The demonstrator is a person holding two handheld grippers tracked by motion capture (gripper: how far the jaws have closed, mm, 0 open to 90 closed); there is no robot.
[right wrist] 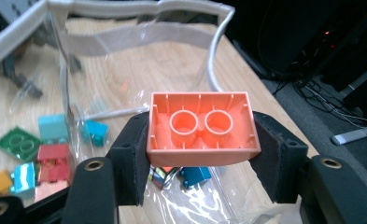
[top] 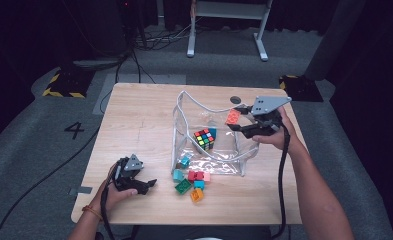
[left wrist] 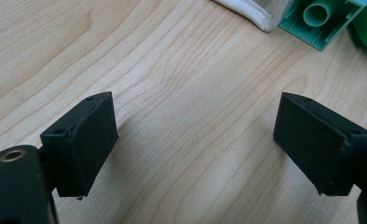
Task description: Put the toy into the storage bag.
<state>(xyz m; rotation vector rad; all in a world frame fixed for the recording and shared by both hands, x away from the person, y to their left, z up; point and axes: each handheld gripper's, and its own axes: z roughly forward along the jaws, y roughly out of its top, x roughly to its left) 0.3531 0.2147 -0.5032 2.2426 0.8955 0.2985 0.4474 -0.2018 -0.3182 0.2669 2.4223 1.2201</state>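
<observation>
From above, the right hand-held gripper (top: 236, 119) hangs over the far side of a clear plastic bag (top: 211, 150) on the wooden surface (top: 134, 120), pinching an orange brick (top: 232, 117) above the bag's open mouth; a colour cube (top: 204, 138) sits inside the bag, and loose bricks (top: 191, 181) lie just outside its near edge. The left hand-held gripper (top: 146, 184) rests low at the near left, well apart from the bag. Along the left one, its jaws stand spread over bare wood, a green brick (left wrist: 323, 21) beyond them. Along the right one, both pads press the orange brick's (right wrist: 202, 128) short ends, hollow underside facing the camera, the bag (right wrist: 125, 70) below.
</observation>
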